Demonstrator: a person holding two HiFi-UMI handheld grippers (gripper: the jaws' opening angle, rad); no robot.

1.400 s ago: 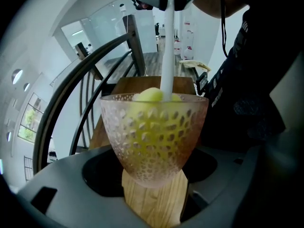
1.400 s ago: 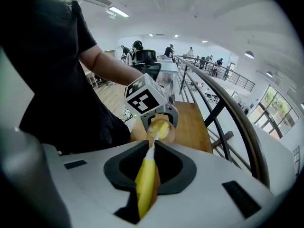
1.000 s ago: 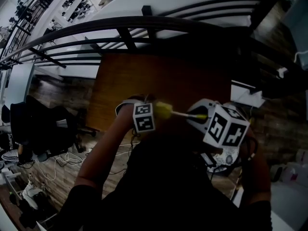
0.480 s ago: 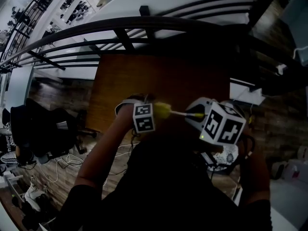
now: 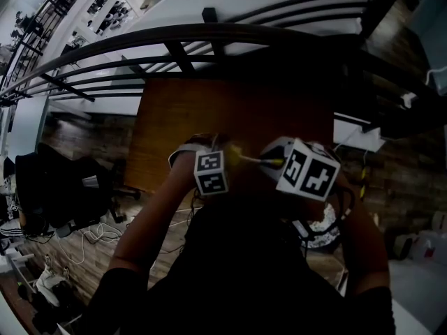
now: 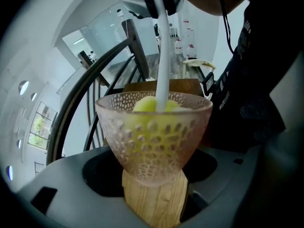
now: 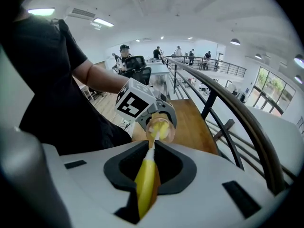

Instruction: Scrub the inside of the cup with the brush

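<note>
**brush head is down in the cup**

the left gripper (image 6: 153, 201) has its 2 jaws pressed on the wood bottom of the cup (image 6: 154, 132). the jaws stand wide, w/ the wood part tight between them. the cup is see-thru pink glass w/ lots of little bumps. its open top points up and away from the gripper.

the right gripper (image 7: 148, 172) is clamped on the yellow handle of the brush (image 6: 161, 56). the handle sits right in the gap between its 2 jaws. a thin white stick goes from the handle down into the cup. the soft yellow head of the brush is inside the cup, near the rim, a bit to the left side.

in the head view both grippers are close together, left one on the left, right one on the right, just in front of the person's body. they are up in the air over the near edge of the brown wood table (image 5: 230, 110). a dark curved rail (image 5: 209, 37) runs past the far side of the table.
</note>
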